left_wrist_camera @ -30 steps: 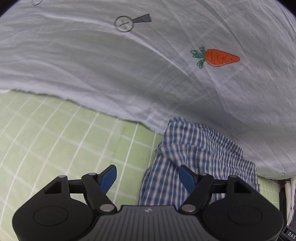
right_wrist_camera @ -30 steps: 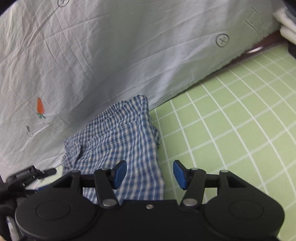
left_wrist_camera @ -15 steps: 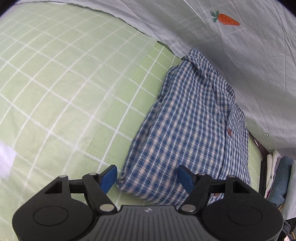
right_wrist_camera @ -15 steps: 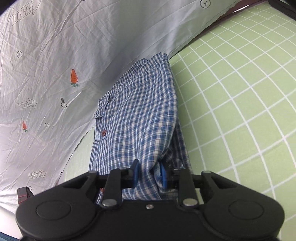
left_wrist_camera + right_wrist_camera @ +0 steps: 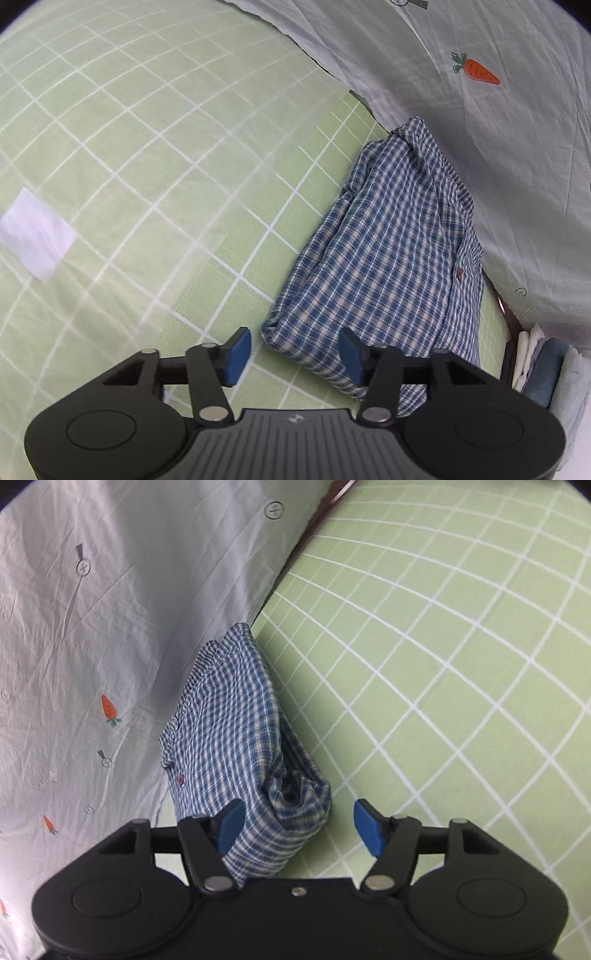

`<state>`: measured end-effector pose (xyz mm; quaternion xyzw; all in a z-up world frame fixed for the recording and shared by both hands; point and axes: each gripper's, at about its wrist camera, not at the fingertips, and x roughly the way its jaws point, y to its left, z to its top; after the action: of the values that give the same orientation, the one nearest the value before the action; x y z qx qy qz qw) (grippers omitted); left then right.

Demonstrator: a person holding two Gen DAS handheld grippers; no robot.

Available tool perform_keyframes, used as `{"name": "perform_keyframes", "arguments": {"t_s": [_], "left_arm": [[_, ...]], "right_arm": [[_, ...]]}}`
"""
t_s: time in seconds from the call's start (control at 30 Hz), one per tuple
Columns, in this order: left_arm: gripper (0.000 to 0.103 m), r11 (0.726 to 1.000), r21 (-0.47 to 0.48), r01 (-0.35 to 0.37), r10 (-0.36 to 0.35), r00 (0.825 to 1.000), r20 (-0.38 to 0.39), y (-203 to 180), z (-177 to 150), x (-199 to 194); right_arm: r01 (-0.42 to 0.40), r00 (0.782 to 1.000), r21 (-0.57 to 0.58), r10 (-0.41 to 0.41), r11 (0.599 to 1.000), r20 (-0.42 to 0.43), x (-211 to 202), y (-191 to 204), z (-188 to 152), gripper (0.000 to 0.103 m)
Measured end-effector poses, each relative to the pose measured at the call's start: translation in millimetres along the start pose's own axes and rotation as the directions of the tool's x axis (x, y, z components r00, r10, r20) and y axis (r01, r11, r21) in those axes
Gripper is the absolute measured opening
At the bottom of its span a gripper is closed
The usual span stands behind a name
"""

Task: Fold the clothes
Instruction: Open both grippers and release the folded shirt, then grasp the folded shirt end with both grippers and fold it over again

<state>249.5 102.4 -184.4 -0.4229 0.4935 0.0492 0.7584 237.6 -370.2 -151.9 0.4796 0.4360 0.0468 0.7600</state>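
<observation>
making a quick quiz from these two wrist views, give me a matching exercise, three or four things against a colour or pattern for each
Things:
1. folded shirt
2. bed cover
3. pale sheet
4. claw pads

Looks:
a. solid blue
b. green with white grid lines
c. blue and white check
d. light grey with small carrots

Pairs: 1-c, 2-b, 3-d, 4-a

Green grid-lined bed sheet (image 5: 155,155) under folded plaid shirt (image 5: 380,258) (blue-white)
</observation>
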Motion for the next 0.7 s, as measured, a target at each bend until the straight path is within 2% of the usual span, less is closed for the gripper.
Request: {"name": "perform_keyframes", "arguments": {"t_s": [0.07,0.13,0.27,0.33,0.4,0.43,0.47,0.5,0.53,0.57,0.6,0.67,0.7], "left_arm": [[0.072,0.993,-0.095,0.063,-0.064,0.998,-0.004,5.2,-5.2,3.9],[0.074,0.983,-0.156,0.094,-0.099,0.995,-0.020,9.3,-8.2,12.0],[0.074,0.980,-0.182,0.076,-0.083,0.996,-0.034,4.8,-7.1,32.4],[0.077,0.979,-0.179,0.101,-0.107,0.994,-0.020,1.3,-3.4,36.1],[0.075,0.976,-0.183,0.115,-0.119,0.993,-0.013,-0.7,0.5,40.3],[0.074,0.973,-0.196,0.124,-0.129,0.992,-0.011,0.1,1.8,42.7],[0.069,0.968,-0.213,0.136,-0.141,0.990,-0.009,2.8,2.3,44.2],[0.056,0.963,-0.232,0.139,-0.146,0.989,-0.011,5.5,2.4,46.0],[0.035,0.958,-0.251,0.141,-0.149,0.989,-0.014,8.1,2.5,47.9],[0.019,0.950,-0.284,0.130,-0.146,0.989,-0.038,12.5,1.6,50.0],[0.007,0.933,-0.331,0.140,-0.166,0.985,-0.051,19.8,-0.9,50.0],[0.006,0.874,-0.432,0.222,-0.255,0.967,-0.019,35.4,-11.9,43.3],[0.006,0.855,-0.456,0.247,-0.282,0.959,-0.008,40.3,-17.7,38.9]], "right_arm": [[-0.043,0.999,0.072,0.044,0.996,-0.019,3.5,-6.1,-4.8,0.077],[-0.075,0.996,0.117,0.080,0.990,-0.040,12.1,-6.7,-8.9,0.081],[-0.072,0.994,0.149,0.084,0.986,-0.076,34.3,-4.8,-8.4,0.083],[-0.079,0.992,0.181,0.095,0.980,-0.081,43.0,-5.6,-6.4,0.081],[-0.090,0.991,0.198,0.108,0.976,-0.079,47.5,-6.6,-4.1,0.062],[-0.092,0.991,0.197,0.108,0.976,-0.074,47.7,-6.4,-3.5,0.043],[-0.102,0.991,0.195,0.117,0.975,-0.067,46.6,-6.6,-3.1,0.034],[-0.112,0.990,0.192,0.126,0.975,-0.061,45.6,-6.8,-2.8,0.031],[-0.121,0.990,0.189,0.134,0.974,-0.054,44.1,-7.0,-2.7,0.023],[-0.124,0.990,0.183,0.135,0.975,-0.046,41.1,-6.8,-3.6,0.018],[-0.123,0.990,0.179,0.133,0.976,-0.042,36.5,-6.9,-4.9,0.017],[-0.122,0.991,0.172,0.130,0.978,-0.033,27.2,-7.5,-7.6,0.014],[-0.125,0.991,0.176,0.133,0.976,-0.032,21.2,-9.9,-9.5,0.014]]}}
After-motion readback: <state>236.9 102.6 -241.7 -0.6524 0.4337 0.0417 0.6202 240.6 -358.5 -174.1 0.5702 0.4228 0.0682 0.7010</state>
